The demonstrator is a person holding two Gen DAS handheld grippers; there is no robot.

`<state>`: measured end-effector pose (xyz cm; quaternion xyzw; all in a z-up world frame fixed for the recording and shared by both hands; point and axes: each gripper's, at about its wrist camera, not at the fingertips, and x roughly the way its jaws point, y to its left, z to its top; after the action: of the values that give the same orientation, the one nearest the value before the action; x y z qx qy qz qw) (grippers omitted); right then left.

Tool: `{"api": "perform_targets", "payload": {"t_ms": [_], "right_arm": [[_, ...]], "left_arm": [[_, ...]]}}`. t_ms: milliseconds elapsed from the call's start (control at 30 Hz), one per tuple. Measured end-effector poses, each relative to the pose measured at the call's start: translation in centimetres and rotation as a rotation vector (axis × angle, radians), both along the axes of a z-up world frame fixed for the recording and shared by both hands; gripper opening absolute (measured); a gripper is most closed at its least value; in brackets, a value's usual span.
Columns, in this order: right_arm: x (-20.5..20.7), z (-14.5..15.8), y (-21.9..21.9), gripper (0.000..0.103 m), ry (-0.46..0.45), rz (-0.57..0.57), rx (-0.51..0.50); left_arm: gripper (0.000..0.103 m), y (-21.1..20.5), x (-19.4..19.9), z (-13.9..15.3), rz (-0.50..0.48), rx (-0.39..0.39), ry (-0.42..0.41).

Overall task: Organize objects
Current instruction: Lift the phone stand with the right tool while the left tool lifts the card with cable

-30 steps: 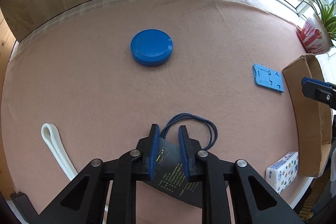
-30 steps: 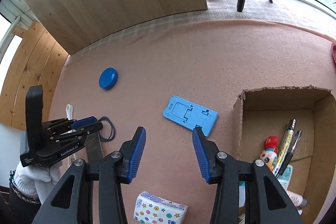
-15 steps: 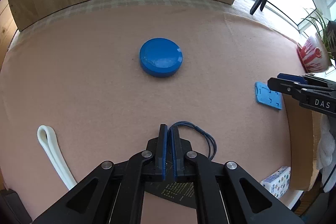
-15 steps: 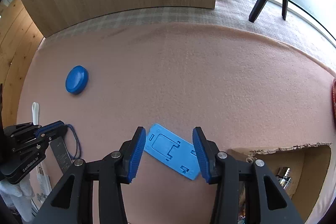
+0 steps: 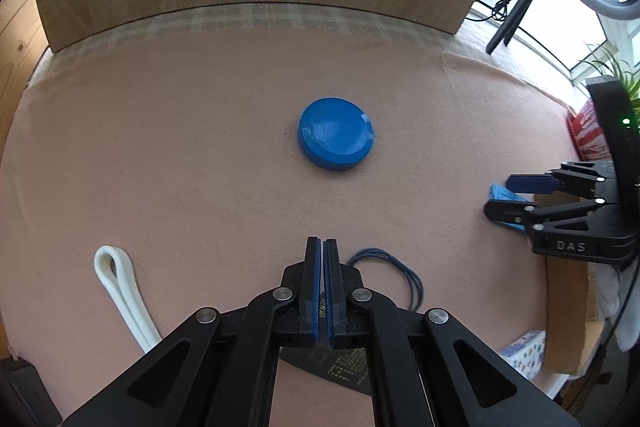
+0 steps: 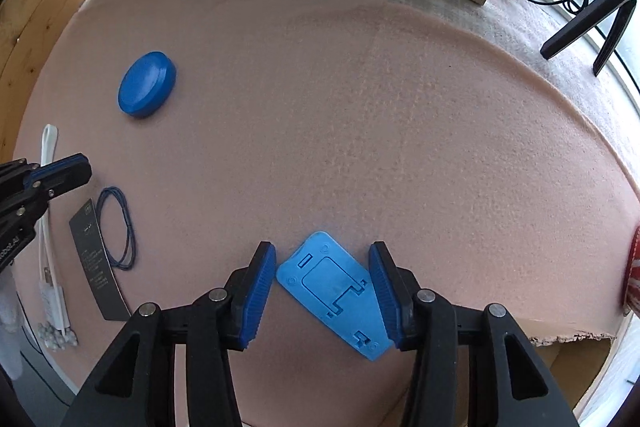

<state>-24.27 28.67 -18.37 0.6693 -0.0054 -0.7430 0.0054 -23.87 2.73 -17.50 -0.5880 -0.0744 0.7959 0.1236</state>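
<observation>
Pink felt covers the table (image 6: 360, 87). My right gripper (image 6: 322, 291) stands open astride the blue phone stand (image 6: 336, 295), pads not yet touching; next I judge a squeeze. My left gripper (image 5: 321, 283) is pressed closed over the dark card (image 5: 344, 367), grip unclear. The blue round tin (image 5: 336, 133) lies well ahead, clear.

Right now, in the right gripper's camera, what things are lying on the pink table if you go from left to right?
White cable → dark card → blue cord loop → round blue lid → flat blue stand between the right gripper's fingers.
</observation>
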Motion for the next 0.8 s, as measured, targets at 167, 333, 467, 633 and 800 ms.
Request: {"api": "perform_targets", "payload": {"t_ms": [167,333,467,633,800], "right_arm": [[0.0,0.0,0.5,0.045,-0.032,0.021,-0.038],[0.2,0.2,0.3,0.045,-0.085,0.103,-0.024],[0.3,0.2,0.4,0.046,-0.102,0.128,-0.013],[0.6,-0.1,0.3,0.046,-0.111,0.125,-0.008],[0.3,0.0,1.4,0.044,-0.083,0.026,-0.044]], "left_arm": [[0.012,1.1,0.3,-0.4,-0.070,-0.018,-0.025],[0.010,2.7,0.0,-1.6,-0.121,-0.070,-0.002],[0.004,2.6,-0.7,-1.6,-0.104,-0.091,0.003],[0.003,1.3,-1.1,-1.5,-0.029,-0.096,0.009],[0.003,-1.4,-1.4,-1.3,0.087,-0.075,0.007]]}}
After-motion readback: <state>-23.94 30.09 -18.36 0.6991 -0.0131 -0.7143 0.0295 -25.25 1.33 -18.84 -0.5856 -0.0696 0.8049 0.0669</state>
